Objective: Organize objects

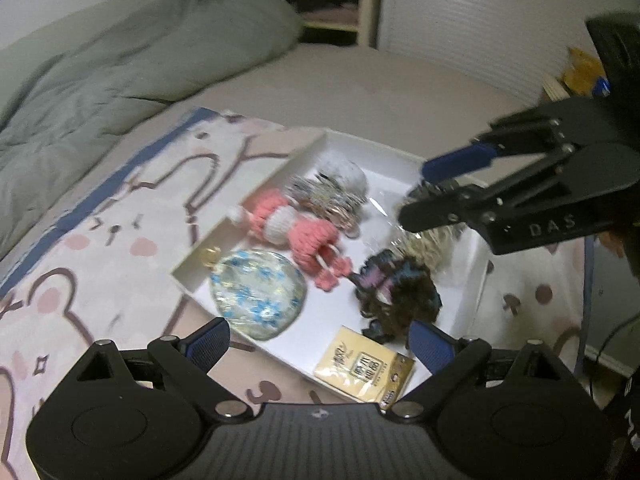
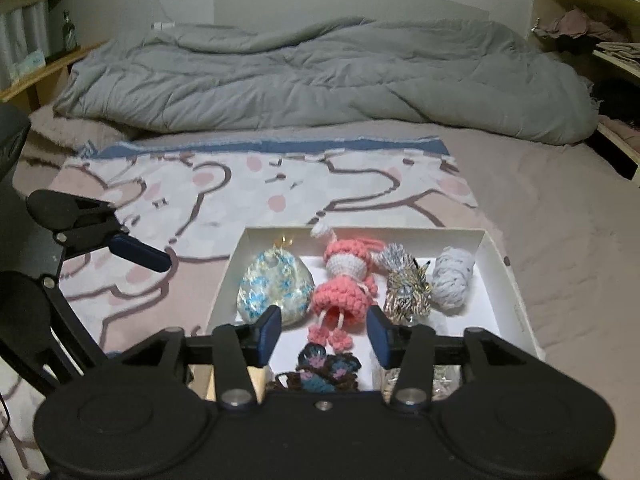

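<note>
A shallow white box (image 2: 496, 256) lies on a bear-print blanket (image 2: 200, 200). In it are a glossy round pouch with blue flowers (image 2: 276, 288), a pink crochet doll (image 2: 344, 280), a silver-gold tinsel tassel (image 2: 406, 292), a pale yarn ball (image 2: 454, 280), a dark crochet piece (image 2: 326, 368) and a yellow packet (image 1: 364, 368). My right gripper (image 2: 324, 334) hovers open over the doll's legs, pressing on nothing. A beige fluffy item in clear wrap (image 1: 432, 244) lies under it. My left gripper (image 1: 320, 342) stands wide open above the box's near edge, holding nothing.
A rumpled grey duvet (image 2: 320, 80) fills the far side of the bed. Pinkish sheet (image 2: 560, 240) lies right of the box. Shelves with clutter (image 2: 600, 40) stand at the right, a wooden shelf (image 2: 48, 64) at the left.
</note>
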`<action>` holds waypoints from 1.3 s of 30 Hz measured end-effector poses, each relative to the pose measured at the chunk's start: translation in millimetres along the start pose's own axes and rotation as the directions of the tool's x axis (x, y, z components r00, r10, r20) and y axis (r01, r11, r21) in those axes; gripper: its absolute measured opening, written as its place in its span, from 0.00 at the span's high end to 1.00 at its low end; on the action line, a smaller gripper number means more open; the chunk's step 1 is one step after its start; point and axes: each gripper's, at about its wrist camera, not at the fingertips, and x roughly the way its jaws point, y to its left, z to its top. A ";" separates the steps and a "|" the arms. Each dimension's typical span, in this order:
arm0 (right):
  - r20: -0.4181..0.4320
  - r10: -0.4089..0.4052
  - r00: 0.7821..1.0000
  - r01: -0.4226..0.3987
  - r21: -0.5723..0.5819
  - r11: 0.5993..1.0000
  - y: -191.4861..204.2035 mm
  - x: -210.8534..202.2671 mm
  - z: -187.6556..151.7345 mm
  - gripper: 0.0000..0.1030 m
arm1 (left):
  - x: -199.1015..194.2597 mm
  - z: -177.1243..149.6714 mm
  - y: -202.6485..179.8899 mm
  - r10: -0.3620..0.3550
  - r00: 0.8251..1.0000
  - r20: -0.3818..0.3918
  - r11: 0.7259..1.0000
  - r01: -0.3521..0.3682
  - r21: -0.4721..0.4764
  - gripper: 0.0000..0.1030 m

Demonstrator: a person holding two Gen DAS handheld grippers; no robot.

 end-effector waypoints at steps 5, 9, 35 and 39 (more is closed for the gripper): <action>0.027 -0.026 0.999 0.026 0.022 0.999 4.2 -13.5 6.7 0.42 | -23.2 -4.1 3.4 0.071 0.997 0.038 0.995 -0.068 -0.074 0.07; 0.051 -0.044 0.998 0.042 0.052 0.998 7.6 -25.6 10.7 0.34 | -44.5 -6.9 4.5 0.108 0.991 0.084 0.983 -0.094 -0.155 0.06; 0.131 -0.179 0.975 0.160 0.145 0.976 19.1 -91.9 -31.4 0.00 | -105.8 -39.5 -34.3 0.375 0.918 0.133 0.881 -0.308 -0.358 0.00; 0.126 -0.203 0.971 0.185 0.142 0.973 23.9 -95.0 -37.7 0.00 | -107.1 -45.1 -34.6 0.364 0.925 0.107 0.879 -0.303 -0.369 0.00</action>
